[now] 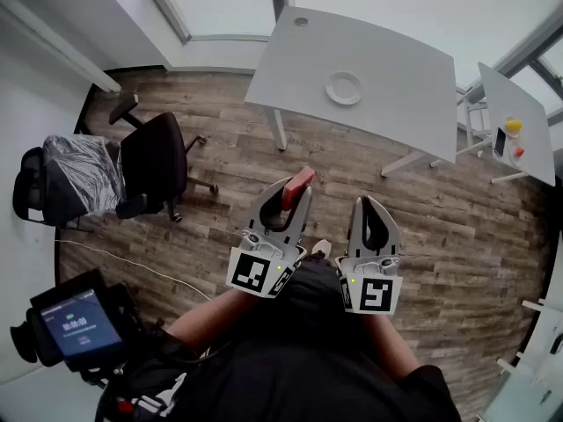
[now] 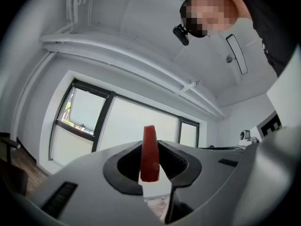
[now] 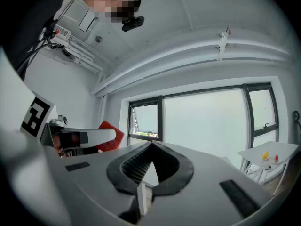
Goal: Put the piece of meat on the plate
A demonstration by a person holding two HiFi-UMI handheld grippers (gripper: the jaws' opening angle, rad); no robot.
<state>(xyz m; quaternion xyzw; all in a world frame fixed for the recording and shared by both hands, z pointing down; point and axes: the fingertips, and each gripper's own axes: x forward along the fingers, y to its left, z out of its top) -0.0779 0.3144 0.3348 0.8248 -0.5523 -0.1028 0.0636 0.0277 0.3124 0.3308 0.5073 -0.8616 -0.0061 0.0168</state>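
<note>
A red slab of meat [image 1: 296, 188] sticks up from between the jaws of my left gripper [image 1: 295, 199], which is shut on it. In the left gripper view the meat [image 2: 149, 153] stands edge-on between the dark pads. Right beside it I hold my right gripper [image 1: 372, 211] with its jaws shut on nothing; its tips [image 3: 149, 145] meet. The meat [image 3: 109, 136] also shows at the left of the right gripper view. The white plate [image 1: 343, 88] lies on the white table [image 1: 396, 86] well ahead of both grippers, which are held over the wooden floor.
A black office chair [image 1: 154, 161] and a second chair with grey cloth [image 1: 70, 174] stand at the left. A small white table [image 1: 519, 121] with a yellow thing and a red thing is at the right. A device with a lit screen [image 1: 79, 323] sits at the lower left.
</note>
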